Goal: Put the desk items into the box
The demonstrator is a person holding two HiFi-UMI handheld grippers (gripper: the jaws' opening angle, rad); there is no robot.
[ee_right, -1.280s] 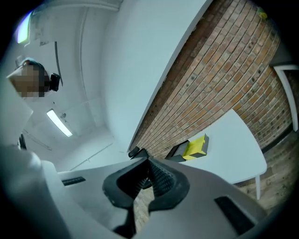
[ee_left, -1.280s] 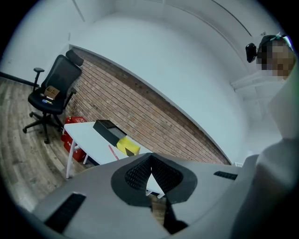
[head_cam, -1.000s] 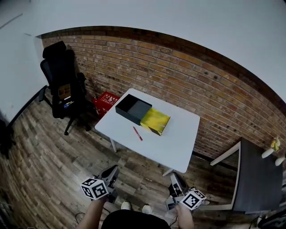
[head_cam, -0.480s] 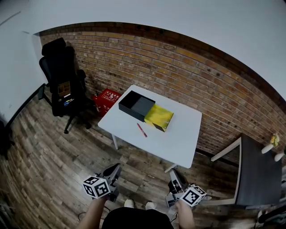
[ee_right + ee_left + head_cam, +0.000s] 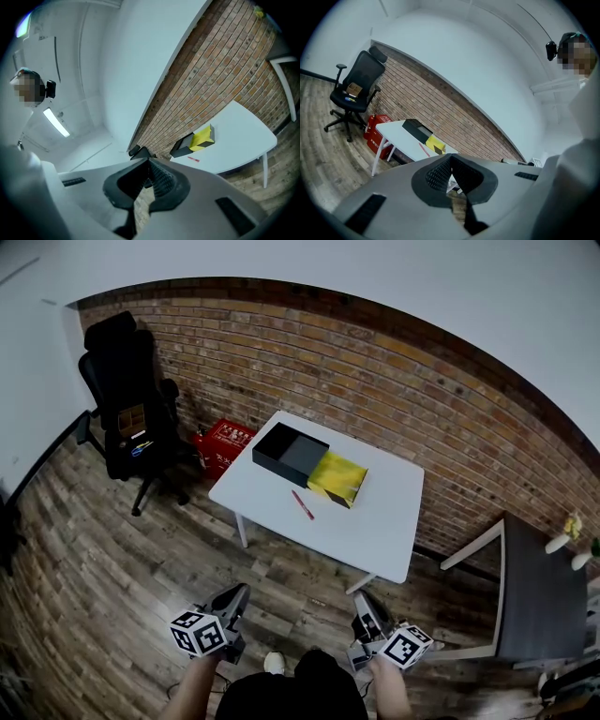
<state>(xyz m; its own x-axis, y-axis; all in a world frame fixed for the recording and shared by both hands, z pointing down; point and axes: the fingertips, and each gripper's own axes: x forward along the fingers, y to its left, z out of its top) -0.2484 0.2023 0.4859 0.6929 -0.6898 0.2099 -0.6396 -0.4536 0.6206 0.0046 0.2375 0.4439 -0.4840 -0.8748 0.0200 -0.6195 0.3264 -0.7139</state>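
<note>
A white table (image 5: 375, 521) stands against the brick wall. On it lie an open black box (image 5: 290, 453), a yellow sleeve (image 5: 338, 478) butted against the box's right end, and a red pen (image 5: 302, 504) in front of them. The left gripper view also catches the box (image 5: 415, 127) and the yellow sleeve (image 5: 435, 144); the right gripper view shows the sleeve (image 5: 203, 138) and the pen (image 5: 193, 159). My left gripper (image 5: 234, 599) and right gripper (image 5: 367, 609) hang low near my body, well short of the table. Both are shut with nothing between the jaws.
A black office chair (image 5: 127, 409) stands at the left by the wall, with a red crate (image 5: 221, 448) on the floor between it and the table. A dark side table (image 5: 534, 596) is at the right. Wooden floor lies between me and the white table.
The view has shifted slightly toward the table, which now sits a little lower and to the right in the head view. Both grippers stay low and shut.
</note>
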